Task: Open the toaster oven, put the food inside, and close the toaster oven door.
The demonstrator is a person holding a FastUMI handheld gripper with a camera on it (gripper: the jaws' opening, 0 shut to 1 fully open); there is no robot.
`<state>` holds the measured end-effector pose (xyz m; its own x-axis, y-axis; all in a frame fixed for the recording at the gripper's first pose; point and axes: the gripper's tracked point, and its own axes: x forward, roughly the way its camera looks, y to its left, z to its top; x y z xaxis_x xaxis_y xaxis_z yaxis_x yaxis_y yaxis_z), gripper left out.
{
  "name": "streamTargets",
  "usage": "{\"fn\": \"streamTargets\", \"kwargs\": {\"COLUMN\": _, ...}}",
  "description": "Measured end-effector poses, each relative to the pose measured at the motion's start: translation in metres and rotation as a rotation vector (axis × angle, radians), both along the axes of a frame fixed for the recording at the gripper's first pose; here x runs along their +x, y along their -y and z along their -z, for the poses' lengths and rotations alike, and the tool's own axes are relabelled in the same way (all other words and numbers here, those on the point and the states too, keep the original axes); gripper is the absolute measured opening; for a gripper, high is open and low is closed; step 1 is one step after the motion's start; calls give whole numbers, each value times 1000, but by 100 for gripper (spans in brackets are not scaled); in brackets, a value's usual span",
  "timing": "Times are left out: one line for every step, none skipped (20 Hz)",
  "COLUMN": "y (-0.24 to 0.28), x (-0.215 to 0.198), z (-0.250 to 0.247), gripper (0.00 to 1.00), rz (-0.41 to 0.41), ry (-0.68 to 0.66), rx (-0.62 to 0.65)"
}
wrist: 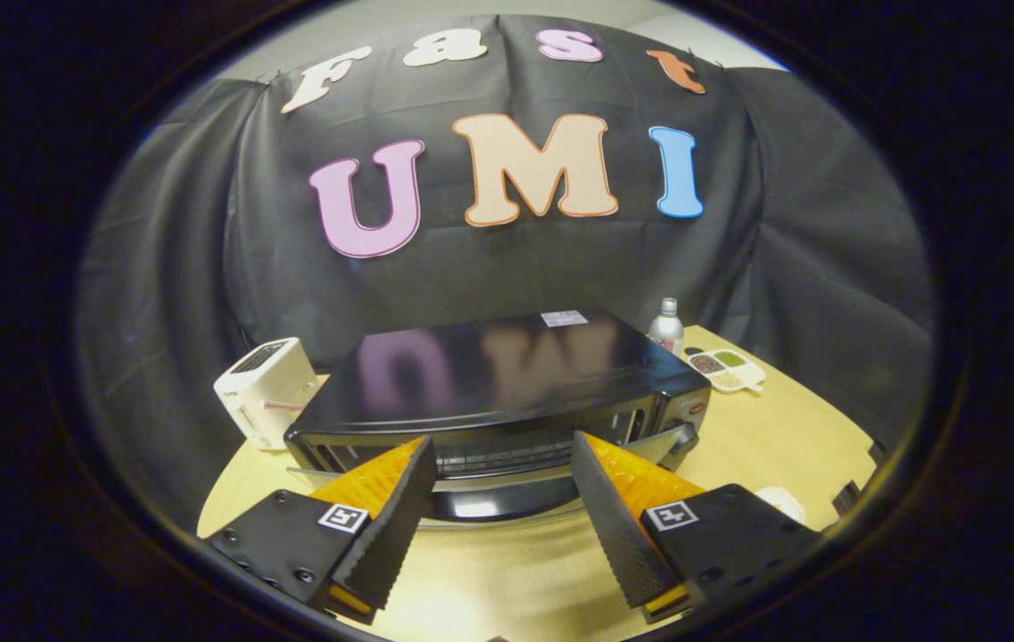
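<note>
Fingers [503,464] spread apart, gripping nothing, poised over the front of the black toaster oven [489,374] mid-surface [765,437], its door [498,499] dropped open just ahead. White toaster [264,388] left of it; bottle [667,326] and compartment tray [728,367] to its right.

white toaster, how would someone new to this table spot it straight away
Start at the big black toaster oven in the middle of the wooden table, just beyond the open tongs. Right beside one end of it stands the white toaster, a small boxy thing with top slots, the only white appliance there.
</note>
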<state>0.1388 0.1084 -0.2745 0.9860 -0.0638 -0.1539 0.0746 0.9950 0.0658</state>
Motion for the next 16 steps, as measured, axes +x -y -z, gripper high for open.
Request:
{"fn": "streamTargets", "kwargs": {"y": 0, "x": -3, "z": 1, "gripper": 97, "rz": 1, "ry": -13, "rx": 5}}
{"fn": "streamTargets", "kwargs": {"y": 1, "x": -7, "z": 4, "gripper": 97, "rz": 3, "ry": -29, "rx": 7}}
{"fn": "streamTargets", "kwargs": {"y": 1, "x": -10, "z": 6, "gripper": 97, "rz": 4, "ry": -43, "rx": 7}}
{"fn": "streamTargets", "kwargs": {"y": 2, "x": -13, "z": 9, "gripper": 97, "rz": 5, "ry": -56, "rx": 7}}
{"fn": "streamTargets", "kwargs": {"y": 2, "x": -17, "z": 11, "gripper": 97, "rz": 7, "ry": -69, "rx": 10}}
{"fn": "streamTargets", "kwargs": {"y": 4, "x": -20, "z": 14, "gripper": 97, "rz": 10, "ry": -81, "rx": 16}}
{"fn": "streamTargets", "kwargs": {"y": 5, "x": -24, "z": 16, "gripper": 97, "rz": 15, "ry": -95, "rx": 22}}
{"fn": "streamTargets", "kwargs": {"y": 6, "x": -26, "z": 20, "gripper": 97, "rz": 19, "ry": -112, "rx": 26}}
{"fn": "streamTargets", "kwargs": {"y": 6, "x": -29, "z": 22, "gripper": 97, "rz": 23, "ry": -128, "rx": 27}}
{"fn": "streamTargets", "kwargs": {"y": 7, "x": -32, "z": 26, "gripper": 97, "rz": 28, "ry": -144, "rx": 28}}
{"fn": "streamTargets", "kwargs": {"y": 8, "x": -35, "z": 28, "gripper": 97, "rz": 34, "ry": -156, "rx": 34}}
{"fn": "streamTargets", "kwargs": {"y": 9, "x": -38, "z": 32, "gripper": 97, "rz": 40, "ry": -172, "rx": 39}}
{"fn": "streamTargets", "kwargs": {"y": 10, "x": -40, "z": 36, "gripper": 97, "rz": 46, "ry": -190, "rx": 39}}
{"fn": "streamTargets", "kwargs": {"y": 11, "x": -43, "z": 41, "gripper": 97, "rz": 52, "ry": -213, "rx": 37}}
{"fn": "streamTargets", "kwargs": {"y": 13, "x": -46, "z": 46, "gripper": 97, "rz": 60, "ry": -235, "rx": 29}}
{"fn": "streamTargets", "kwargs": {"y": 16, "x": -50, "z": 51, "gripper": 97, "rz": 71, "ry": -254, "rx": 19}}
